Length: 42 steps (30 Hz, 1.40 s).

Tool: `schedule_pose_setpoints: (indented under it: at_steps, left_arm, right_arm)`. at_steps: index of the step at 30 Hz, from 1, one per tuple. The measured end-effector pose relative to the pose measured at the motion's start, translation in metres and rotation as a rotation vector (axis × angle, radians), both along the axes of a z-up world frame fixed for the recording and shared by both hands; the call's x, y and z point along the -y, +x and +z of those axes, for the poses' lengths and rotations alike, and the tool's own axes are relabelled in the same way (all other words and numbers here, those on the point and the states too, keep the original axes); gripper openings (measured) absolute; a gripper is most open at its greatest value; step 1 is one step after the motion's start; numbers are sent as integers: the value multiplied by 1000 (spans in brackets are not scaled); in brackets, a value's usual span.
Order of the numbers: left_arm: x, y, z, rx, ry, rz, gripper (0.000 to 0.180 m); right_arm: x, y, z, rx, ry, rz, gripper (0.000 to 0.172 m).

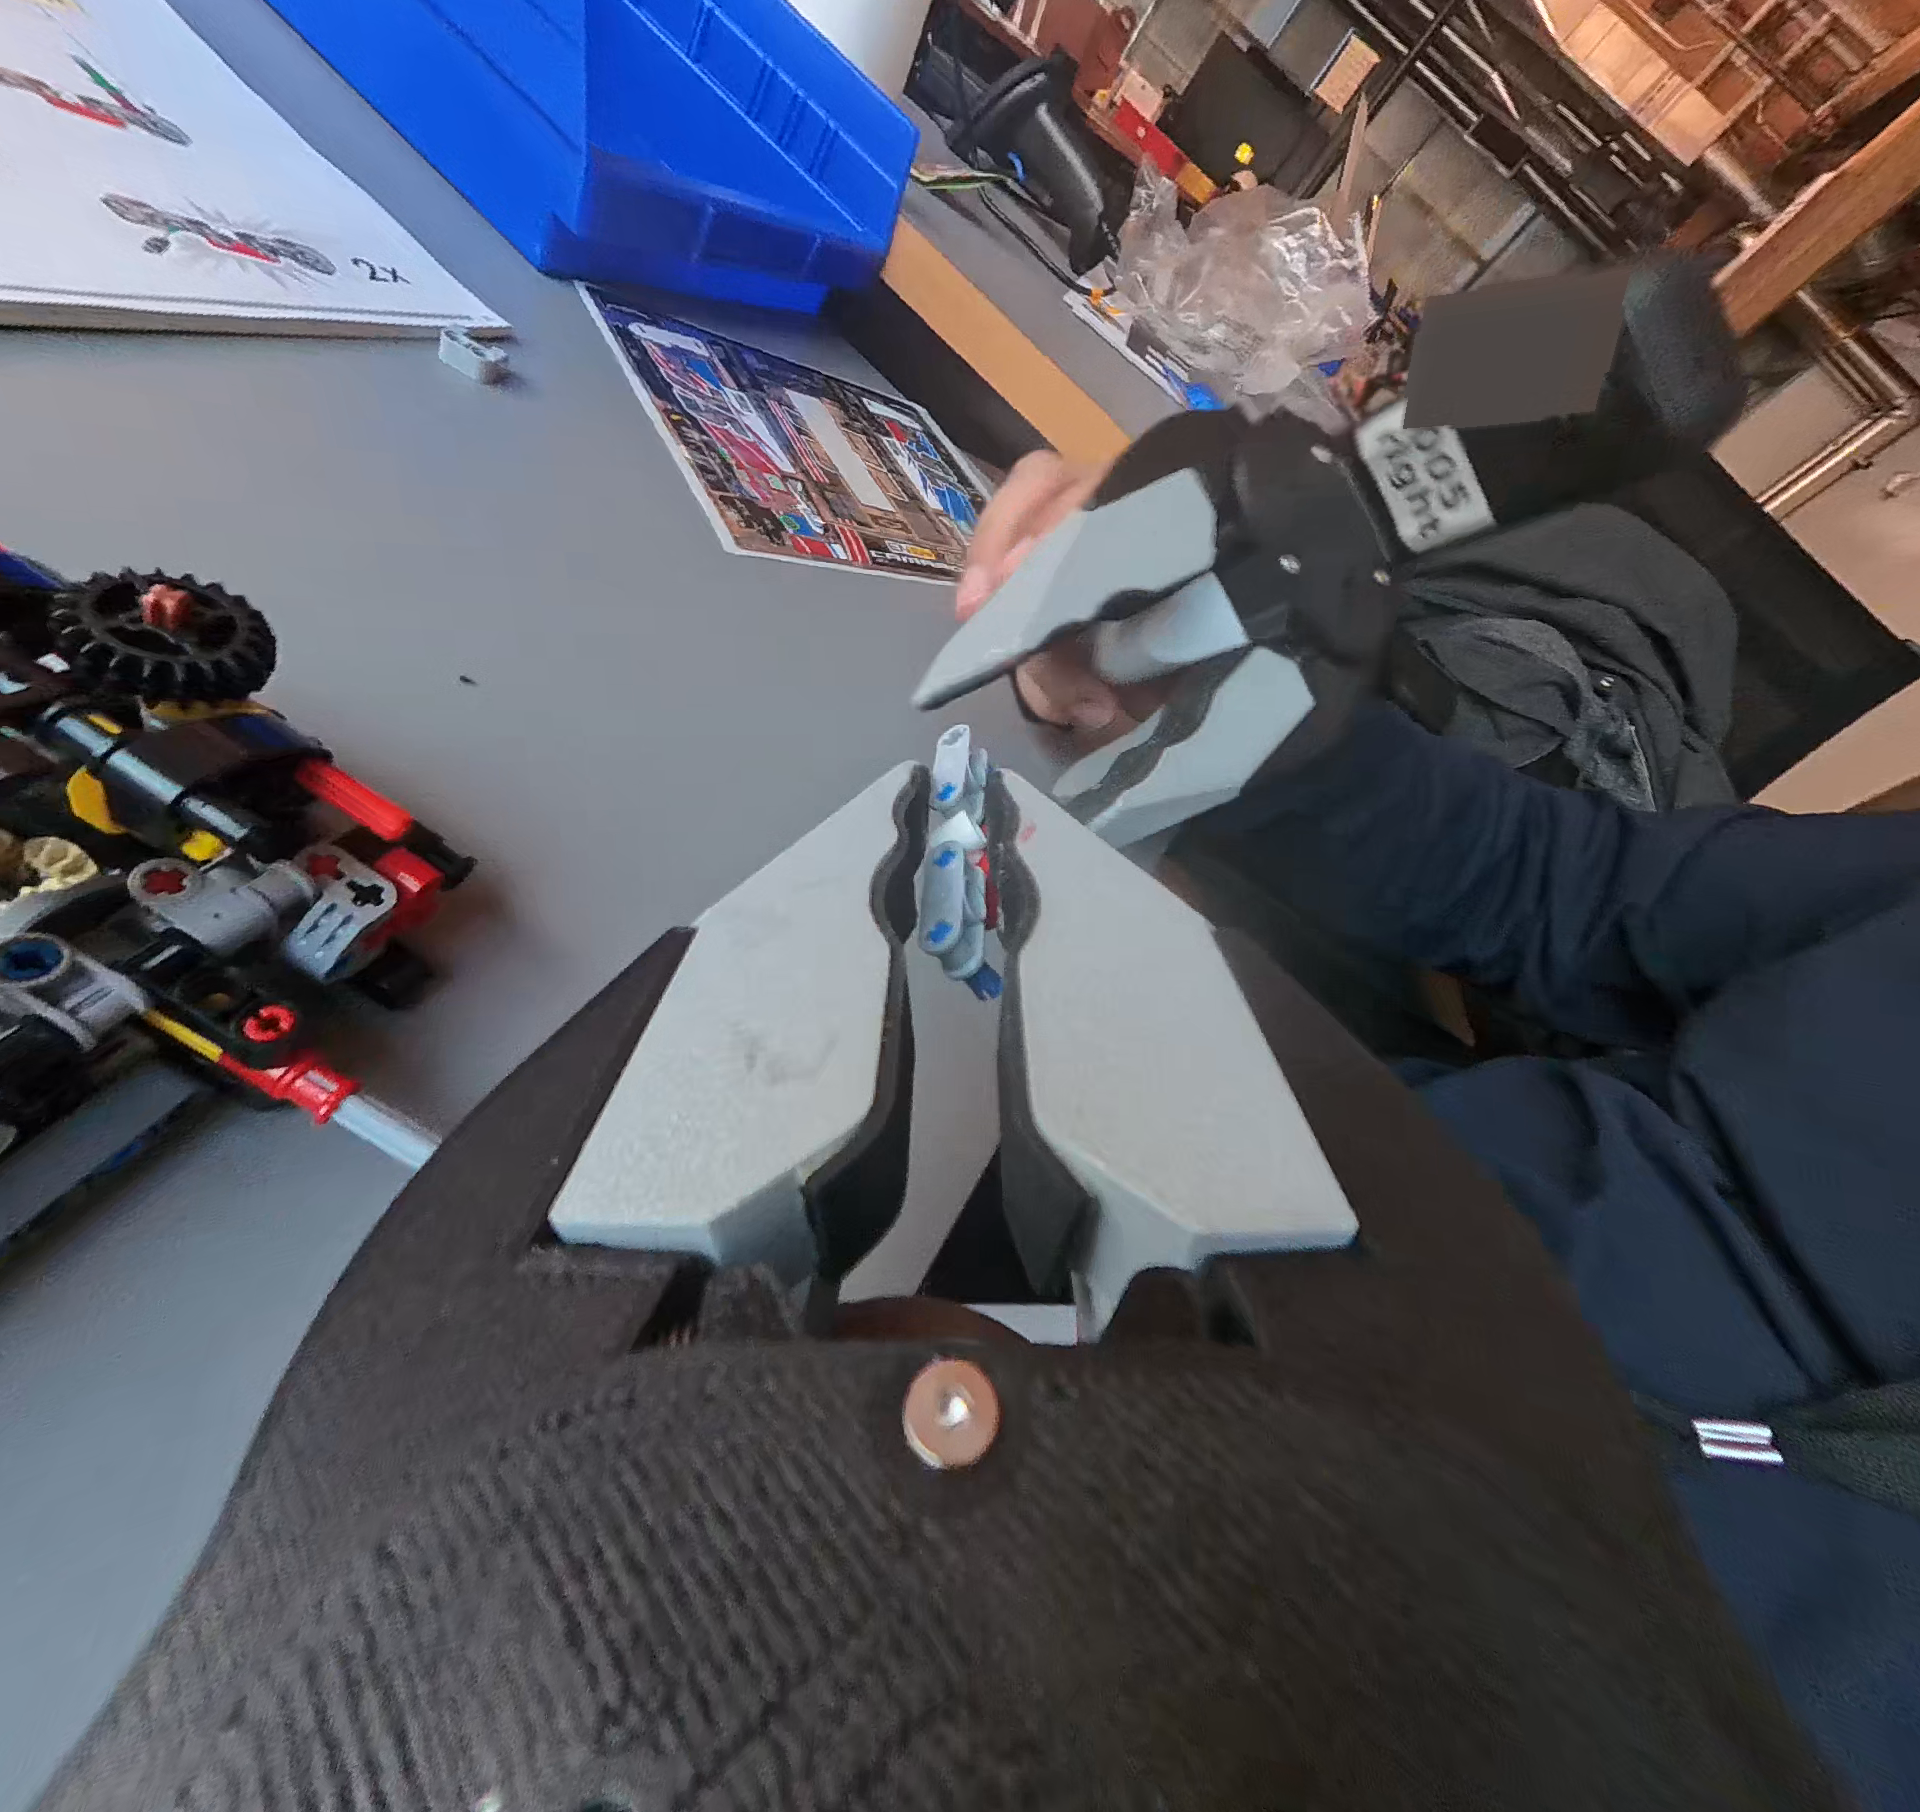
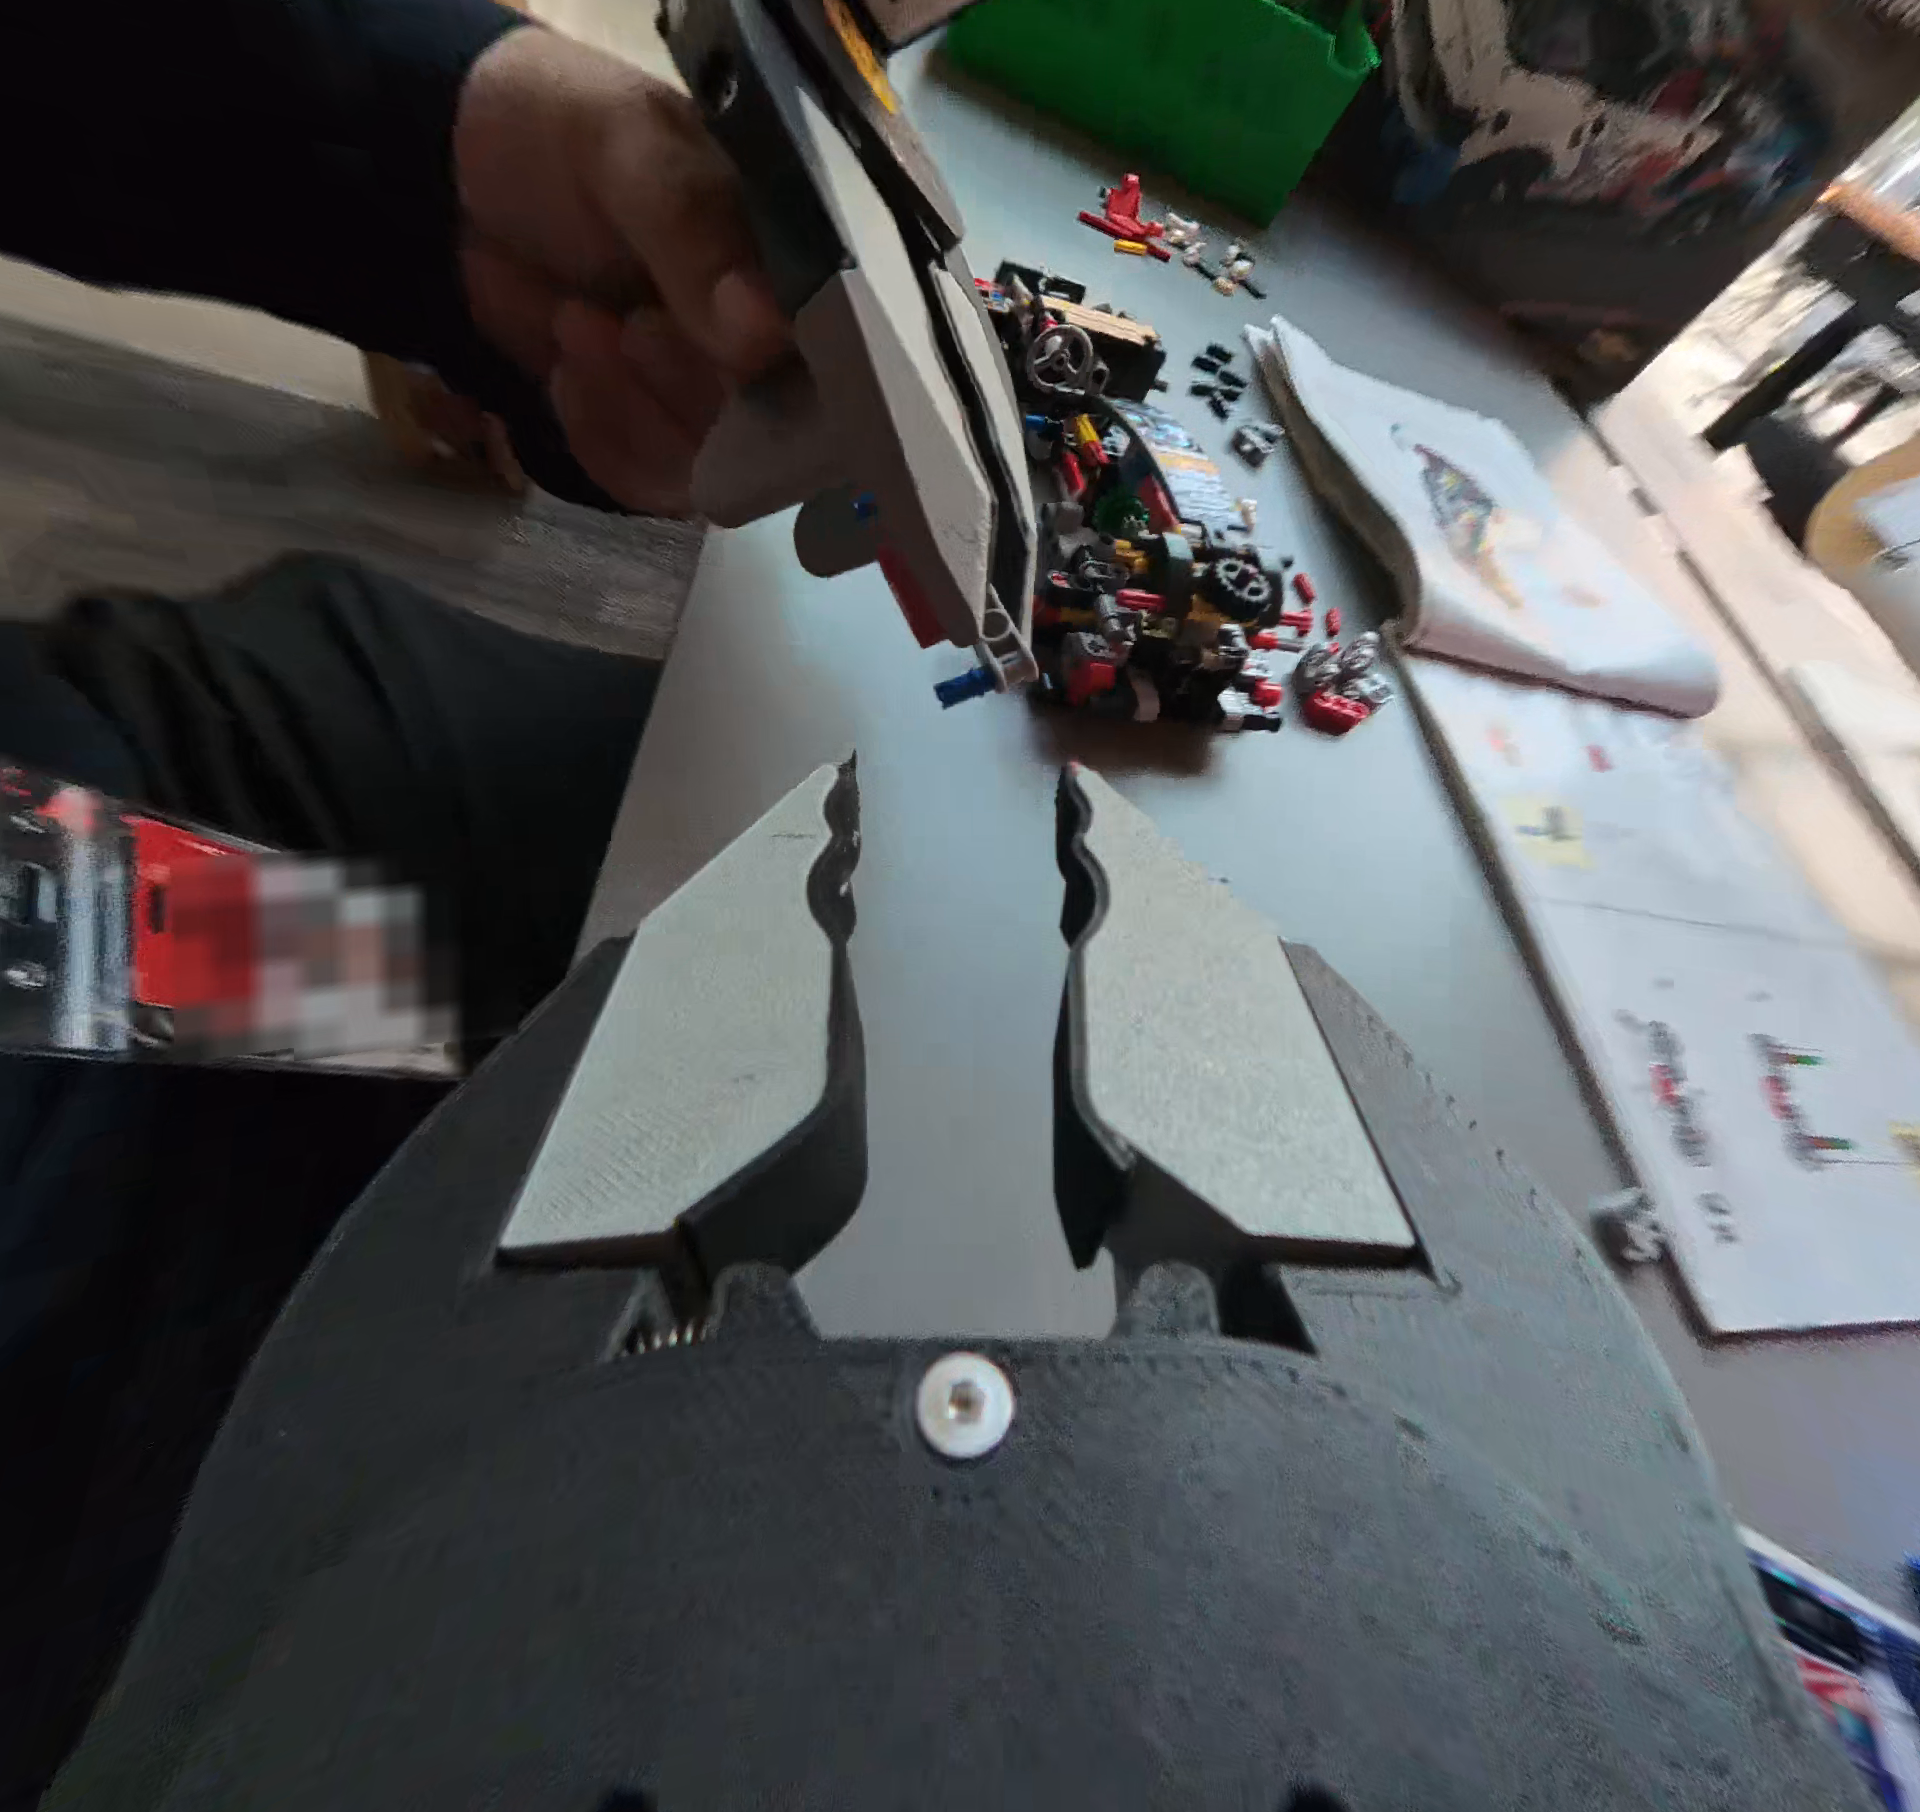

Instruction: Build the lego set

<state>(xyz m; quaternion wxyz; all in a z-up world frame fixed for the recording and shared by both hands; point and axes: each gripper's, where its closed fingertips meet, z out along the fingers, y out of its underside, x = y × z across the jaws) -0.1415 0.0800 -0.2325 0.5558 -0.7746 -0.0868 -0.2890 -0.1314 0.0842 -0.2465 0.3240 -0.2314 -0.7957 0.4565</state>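
Observation:
My left gripper (image 1: 958, 786) is shut on a small light grey brick assembly with blue pins (image 1: 954, 869), held above the grey table (image 1: 582, 619). In the right wrist view the same assembly (image 2: 1003, 656) sticks out of the left gripper's fingertips, with a blue pin (image 2: 961, 687) pointing sideways and a red part beside it. My right gripper (image 2: 958, 796) is open with nothing between its pads, just below and in front of that assembly. In the left wrist view the right gripper (image 1: 1029, 713) shows open close behind the held assembly. A partly built brick vehicle (image 1: 177, 827) lies on the table to the left.
A blue bin (image 1: 644, 100) and an open instruction booklet (image 1: 187, 152) lie at the back left, a sticker sheet (image 1: 810, 453) in the middle. In the right wrist view, the brick vehicle (image 2: 1153, 567), loose red and black parts (image 2: 1340, 682), a booklet (image 2: 1475, 536) and a green bin (image 2: 1153, 58). Left and right tips are no more than a few centimetres apart.

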Motion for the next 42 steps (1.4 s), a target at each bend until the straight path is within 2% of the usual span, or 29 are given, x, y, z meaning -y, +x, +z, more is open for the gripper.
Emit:
schedule_pose_setpoints:
  at_steps: [2,4,7,10,12,13,15,17,20,24,28,30,33,35,37,38,42]
  left_arm:
    - [0,-8,1,-3,15,44,8]
    - [-1,-16,8,-5,71,96,8]
    - [0,-13,6,-22,48,79,8]
    - [0,-8,10,-19,58,62,8]
    - [-1,-1,13,13,61,30,8]
    - [-1,0,12,15,63,27,8]
    - [-1,-9,12,-39,69,72,6]
    - [6,-20,6,-153,10,92,5]
    - [16,-49,-18,-415,-178,187,5]
    - [11,-35,-24,-325,-168,132,6]
    - [11,-38,-35,-419,-208,129,6]
    - [8,-40,-23,-570,-133,161,5]
    - [4,-43,-12,-1073,-42,209,4]
    - [1,-40,-27,-1349,-63,182,5]
    - [-1,-35,-61,-1514,-160,72,5]
    - [-2,-34,-64,-1619,-172,68,3]
    - [-10,-13,-51,-1802,-71,72,5]
  right_arm:
    - [-7,-3,-1,-55,61,-70,22]
    - [-13,-6,-5,-2,48,-130,9]
    - [-24,-14,-1,69,-44,-215,26]
    - [-14,-8,14,122,-203,-151,31]
    - [-2,-1,29,71,-282,-65,30]
    - [3,3,29,51,-275,-33,25]
    - [4,6,9,96,-157,-29,15]
    - [-14,0,-5,130,-50,-118,19]
    - [-53,-12,1,130,-67,-280,11]
    - [-97,-10,11,165,-129,-379,17]
    - [-136,-1,32,112,-125,-463,15]
    - [-149,3,39,93,-123,-491,14]
    - [-164,9,39,115,-138,-522,13]
    - [-171,12,36,144,-140,-545,12]
    - [-179,14,35,162,-138,-578,11]
    - [-184,15,37,162,-143,-603,11]
    - [-195,22,57,137,-221,-652,12]
